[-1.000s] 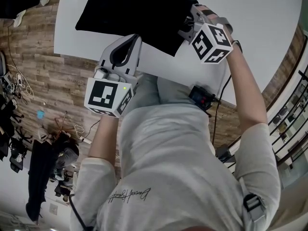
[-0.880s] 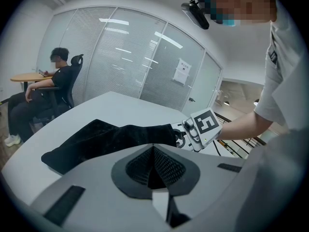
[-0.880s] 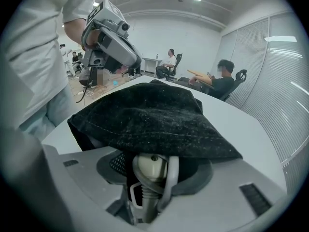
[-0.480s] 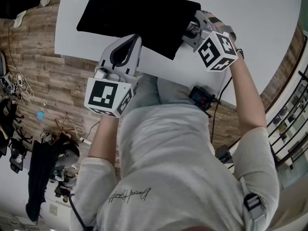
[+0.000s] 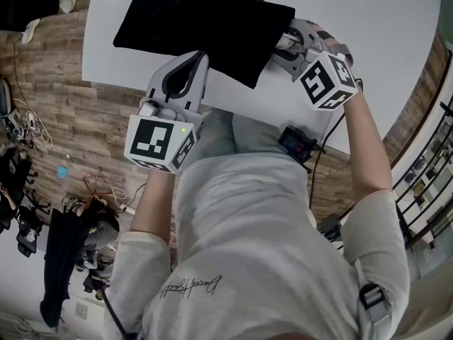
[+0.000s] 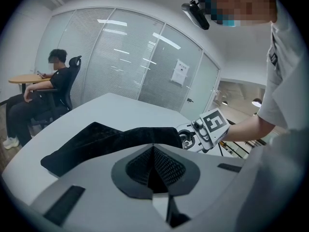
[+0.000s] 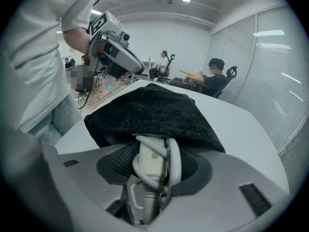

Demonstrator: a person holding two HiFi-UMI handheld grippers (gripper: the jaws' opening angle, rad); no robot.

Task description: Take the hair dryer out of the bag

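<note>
Your right gripper (image 5: 289, 48) has drawn back from the black velvet bag (image 5: 205, 23), jaws clamped on the cream, cord-wrapped hair dryer (image 7: 153, 163). Its handle sits between them and its head is still inside the bag. Your left gripper (image 5: 185, 73) has its jaws together and empty.

The bag (image 5: 205, 20) lies on the table (image 5: 382, 20), the hair dryer (image 7: 152, 163) poking from its right end.

Head cam down; all see bag (image 5: 205, 21)

White table (image 5: 396, 41) bare beyond black bag (image 5: 205, 20), bag mouth filled — hair dryer (image 7: 152, 161), right tongs (image 5: 285, 43)
</note>
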